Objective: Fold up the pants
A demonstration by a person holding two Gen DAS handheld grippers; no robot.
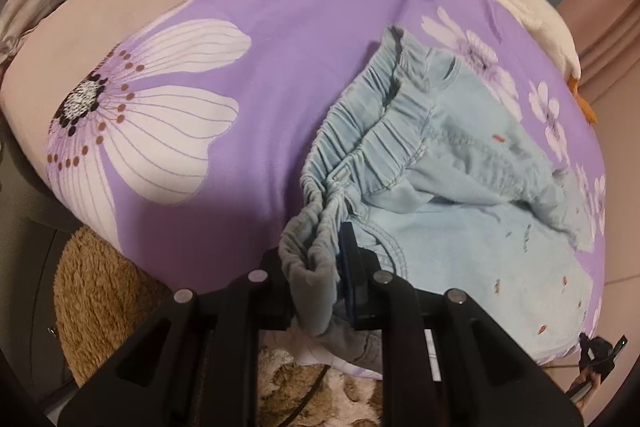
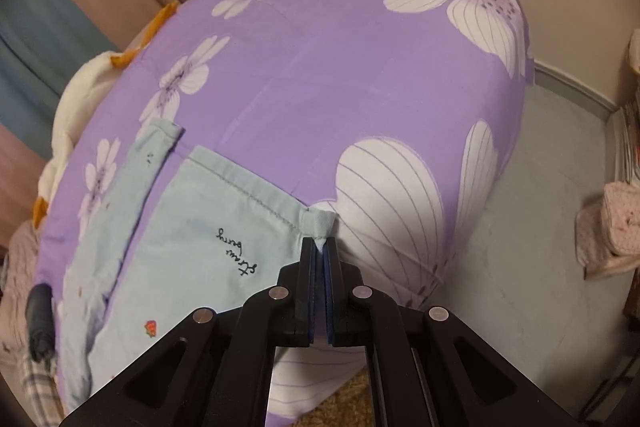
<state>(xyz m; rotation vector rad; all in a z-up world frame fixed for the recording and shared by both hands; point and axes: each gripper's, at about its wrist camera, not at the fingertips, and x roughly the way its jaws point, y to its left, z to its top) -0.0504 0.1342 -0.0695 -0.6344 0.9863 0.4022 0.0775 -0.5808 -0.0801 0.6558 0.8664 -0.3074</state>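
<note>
Gripping the gathered elastic waistband of the pale blue pants (image 1: 420, 163), the left gripper (image 1: 320, 267) is holding its fingers partly apart around a thick bunch of fabric. Right gripper (image 2: 320, 247) is pinching the hem corner of one leg, fingers nearly together on the cloth. Pants are lying spread on the purple flowered bedspread (image 1: 280, 67). Black script near that hem is showing upside down, reading roughly "Straw berry". Small red motifs are dotting the fabric.
</note>
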